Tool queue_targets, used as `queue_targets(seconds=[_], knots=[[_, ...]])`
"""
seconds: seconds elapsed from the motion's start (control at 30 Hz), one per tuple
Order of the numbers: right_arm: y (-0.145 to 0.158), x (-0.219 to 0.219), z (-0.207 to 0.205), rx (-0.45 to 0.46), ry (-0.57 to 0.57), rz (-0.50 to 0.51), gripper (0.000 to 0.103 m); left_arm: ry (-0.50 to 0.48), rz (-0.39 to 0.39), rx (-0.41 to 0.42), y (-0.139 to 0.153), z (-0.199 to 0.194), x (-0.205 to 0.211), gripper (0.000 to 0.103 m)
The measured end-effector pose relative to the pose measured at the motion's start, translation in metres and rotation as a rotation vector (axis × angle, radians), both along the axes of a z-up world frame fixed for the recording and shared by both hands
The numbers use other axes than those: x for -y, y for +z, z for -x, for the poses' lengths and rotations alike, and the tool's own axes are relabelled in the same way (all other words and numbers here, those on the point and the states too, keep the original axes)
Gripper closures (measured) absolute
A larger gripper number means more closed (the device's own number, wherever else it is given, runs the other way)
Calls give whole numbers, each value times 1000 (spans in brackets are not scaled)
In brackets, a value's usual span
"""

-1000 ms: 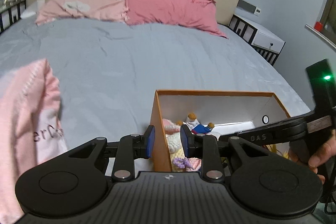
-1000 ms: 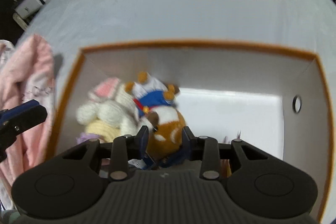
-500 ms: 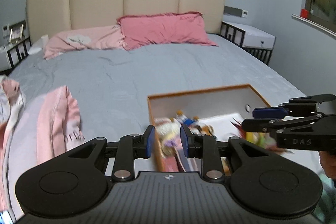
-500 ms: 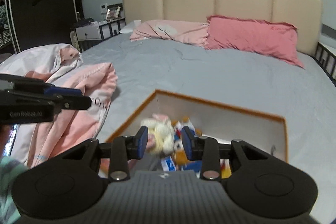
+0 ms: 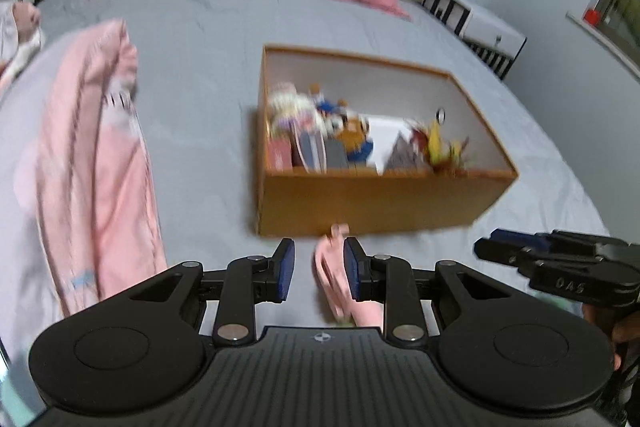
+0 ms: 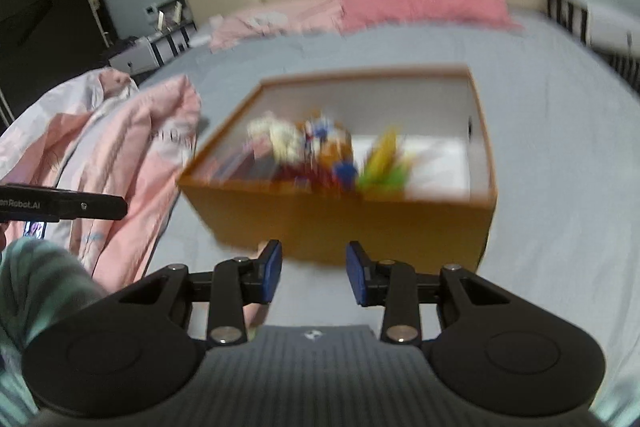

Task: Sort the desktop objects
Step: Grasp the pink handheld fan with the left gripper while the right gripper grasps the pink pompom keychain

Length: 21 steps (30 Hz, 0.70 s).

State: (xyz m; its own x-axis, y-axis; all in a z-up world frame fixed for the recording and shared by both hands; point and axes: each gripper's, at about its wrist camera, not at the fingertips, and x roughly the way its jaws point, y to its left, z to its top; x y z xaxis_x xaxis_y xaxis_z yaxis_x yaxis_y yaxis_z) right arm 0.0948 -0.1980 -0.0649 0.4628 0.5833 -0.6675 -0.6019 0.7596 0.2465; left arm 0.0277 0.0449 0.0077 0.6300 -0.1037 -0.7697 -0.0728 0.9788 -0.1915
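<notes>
Hovering short of the wooden box [image 5: 372,201] on the grey bed [image 5: 200,75], both grippers point toward its near wall. Left gripper [image 5: 319,269]: jaws parted, nothing held; a pink object [image 5: 334,277] sits in the gap, identity unclear, contact not resolvable. Right gripper [image 6: 314,273]: jaws spread, empty. Sorted toys [image 5: 320,131] lie inside the box, left half, ahead of both claws. Pink object's long axis runs roughly along the left fingers; left hand is nearer, judged best placed.

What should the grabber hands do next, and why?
Probably ease the open left gripper down around the pink thing lying on the bed in front of the wooden box, then close. It sits outside the box; the right gripper is open and empty.
</notes>
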Motion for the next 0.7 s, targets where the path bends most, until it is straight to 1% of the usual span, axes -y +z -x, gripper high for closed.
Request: queue_targets(seconds=[0.07,0.17,0.27,0.33,0.43,0.53,0.7], knots=[[-15,1,6,-49,-8,3,65,-14,1,-27,-8,2,11,73],[-33,-1,14,-126,-8,26,65,-65,43,-72,-22,3,30,73],[-47,0,21,-154,-4,50,65,-96,68,-128,-39,1,48,73],[-55,1,21,-176,-11,67,65,-85,65,-175,-50,-4,55,73],[-64,4,21,-209,-20,68,65,-46,34,-218,-63,-12,61,73],[-69,5,23,-202,-15,74,65,-29,32,-254,-74,-19,62,73],[-75,0,21,-205,1,79,65,-12,19,-284,-86,-28,61,73]])
